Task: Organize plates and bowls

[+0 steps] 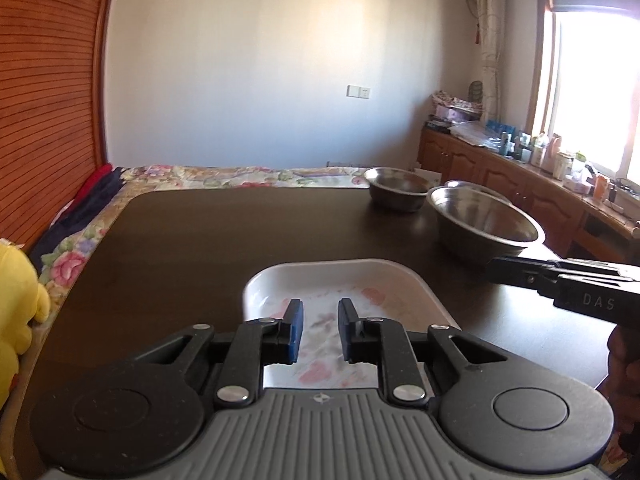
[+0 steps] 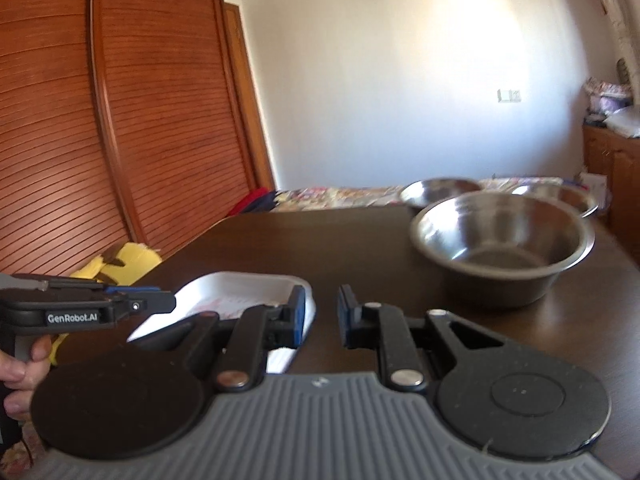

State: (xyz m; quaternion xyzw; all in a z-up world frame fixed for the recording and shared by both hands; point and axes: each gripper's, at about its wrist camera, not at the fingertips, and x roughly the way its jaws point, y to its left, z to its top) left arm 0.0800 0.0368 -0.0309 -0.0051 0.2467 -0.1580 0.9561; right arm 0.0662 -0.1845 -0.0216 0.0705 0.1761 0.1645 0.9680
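Observation:
A white rectangular plate (image 1: 352, 280) with a faded pink flower print lies on the dark table (image 1: 192, 240), near its front edge. My left gripper (image 1: 320, 330) hovers over the plate's near part, open by a narrow gap with nothing between the blue pads. Three steel bowls stand at the right: a large one (image 1: 486, 220) in front, a smaller one (image 1: 396, 188) behind it, and a third (image 1: 472, 185) mostly hidden. My right gripper (image 2: 322, 316) is open over the table, between the plate (image 2: 240, 292) and the large bowl (image 2: 500, 240). It holds nothing.
A yellow plush toy (image 1: 16, 308) sits off the table's left edge. A bed with a floral cover (image 1: 240, 172) lies beyond the far edge. A slatted wooden wardrobe (image 2: 120, 120) stands at left, and a cluttered wooden counter (image 1: 540, 160) runs under the window at right.

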